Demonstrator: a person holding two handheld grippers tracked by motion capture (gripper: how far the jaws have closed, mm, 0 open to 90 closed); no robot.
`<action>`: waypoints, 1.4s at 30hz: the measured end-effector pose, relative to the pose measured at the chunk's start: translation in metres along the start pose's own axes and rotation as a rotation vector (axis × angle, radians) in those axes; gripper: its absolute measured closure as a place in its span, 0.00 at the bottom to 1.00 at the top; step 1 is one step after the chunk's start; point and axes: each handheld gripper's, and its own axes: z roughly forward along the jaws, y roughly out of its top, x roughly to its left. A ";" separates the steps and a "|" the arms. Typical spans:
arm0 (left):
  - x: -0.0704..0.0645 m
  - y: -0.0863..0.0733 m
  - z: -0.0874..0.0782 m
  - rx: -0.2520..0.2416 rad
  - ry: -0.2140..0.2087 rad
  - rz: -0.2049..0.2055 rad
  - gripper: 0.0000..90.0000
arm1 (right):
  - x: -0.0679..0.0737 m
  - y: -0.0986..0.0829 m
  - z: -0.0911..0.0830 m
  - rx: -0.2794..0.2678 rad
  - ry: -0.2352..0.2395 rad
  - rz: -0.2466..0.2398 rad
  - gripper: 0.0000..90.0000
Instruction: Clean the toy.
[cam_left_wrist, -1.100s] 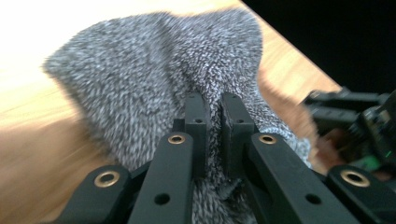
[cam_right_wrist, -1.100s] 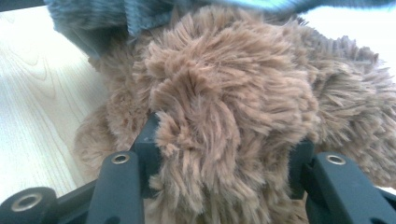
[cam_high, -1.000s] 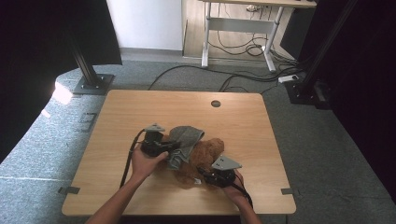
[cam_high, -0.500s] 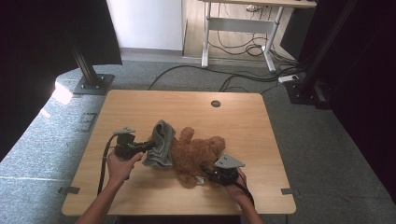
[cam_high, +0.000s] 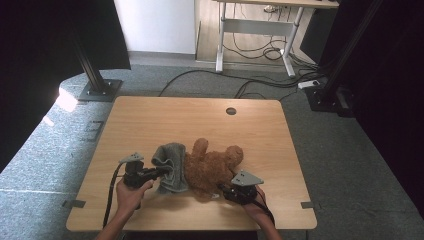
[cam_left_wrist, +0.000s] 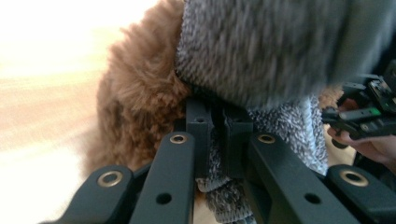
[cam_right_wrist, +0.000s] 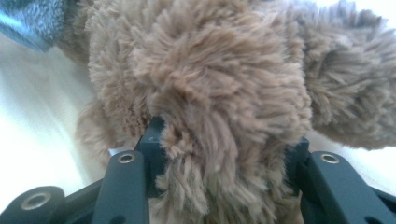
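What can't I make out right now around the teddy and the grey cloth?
- Right hand-held gripper: brown fur of the teddy bear covers its tips in the right gripper view.
- Teddy's head end: under the grey cloth in the high view.
- White tag below the teddy: too small to read.

A brown, shaggy teddy bear (cam_high: 212, 167) lies flat on the desk (cam_high: 150, 120), a little nearer the front edge than the middle, with one limb pointing toward the far edge and a rounded part stretching toward the right edge. Its curly pile looks thick and matted up close (cam_right_wrist: 201, 93). A grey, fuzzy knitted cloth (cam_high: 170, 165) sits bunched against the bear's left side, touching it and partly wrapped over it, rising in a soft fold above the wood. Seen close, the cloth (cam_left_wrist: 275, 56) drapes over the brown fur (cam_left_wrist: 140, 102), a narrow strip of it hanging down.
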 end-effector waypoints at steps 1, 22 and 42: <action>-0.001 -0.003 -0.001 0.001 -0.005 -0.001 0.93 | 0.000 0.000 0.000 0.000 0.000 0.000 0.56; 0.010 0.019 0.041 -0.004 0.052 0.000 0.93 | -0.017 0.004 0.026 0.032 -0.162 -0.023 0.59; 0.029 -0.003 0.047 0.112 0.061 -0.053 0.92 | -0.028 0.013 -0.009 -0.057 0.018 0.129 0.28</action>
